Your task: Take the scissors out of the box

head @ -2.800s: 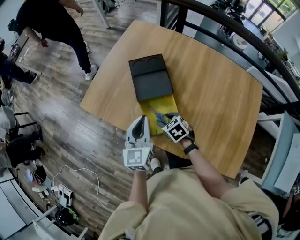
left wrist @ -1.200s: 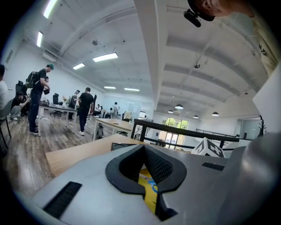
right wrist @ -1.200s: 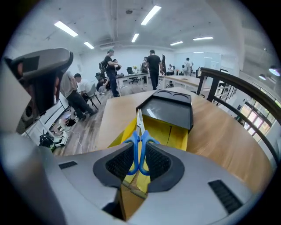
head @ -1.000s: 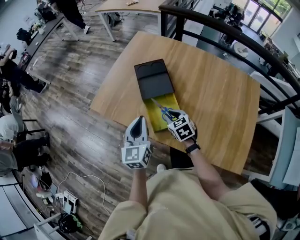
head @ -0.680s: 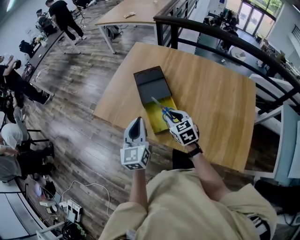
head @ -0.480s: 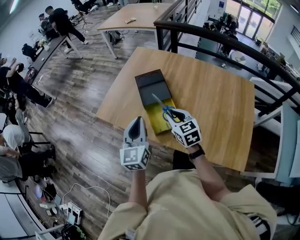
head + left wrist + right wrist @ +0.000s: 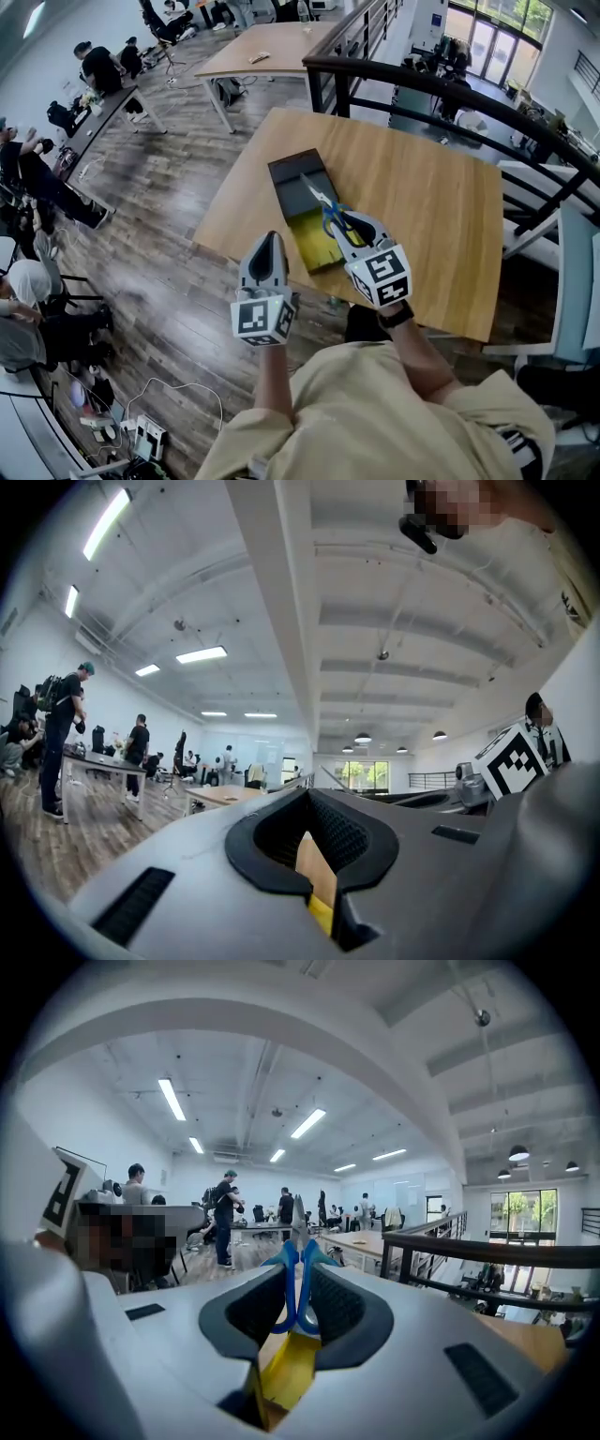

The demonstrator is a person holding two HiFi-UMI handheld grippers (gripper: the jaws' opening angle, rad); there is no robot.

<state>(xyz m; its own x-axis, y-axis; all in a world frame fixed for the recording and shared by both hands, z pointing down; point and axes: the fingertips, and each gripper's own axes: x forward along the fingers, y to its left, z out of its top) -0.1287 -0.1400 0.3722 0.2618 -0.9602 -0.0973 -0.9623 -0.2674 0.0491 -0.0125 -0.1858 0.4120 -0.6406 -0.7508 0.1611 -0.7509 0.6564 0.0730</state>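
Observation:
The scissors [image 7: 320,199], with blue handles and silver blades, are lifted above the box, and my right gripper [image 7: 345,223] is shut on their handles. In the right gripper view the blue handles [image 7: 297,1283] sit between the pads of my right gripper [image 7: 300,1314], with the blades pointing away and up. The box lies on the wooden table [image 7: 427,202], showing its black part [image 7: 298,175] and its yellow inside [image 7: 317,244]. My left gripper [image 7: 266,246] hovers off the table's near edge. Its jaws [image 7: 317,874] stand slightly apart with nothing between them.
A black railing [image 7: 427,80] runs behind the table. Another wooden table [image 7: 267,42] stands farther back. People sit and stand at the left [image 7: 94,66]. Cables and a power strip [image 7: 141,433] lie on the plank floor. A pale chair [image 7: 574,281] is at the right.
Both grippers have risen. The scissors came up out of the yellow inside of the box in the right gripper and now hang above it.

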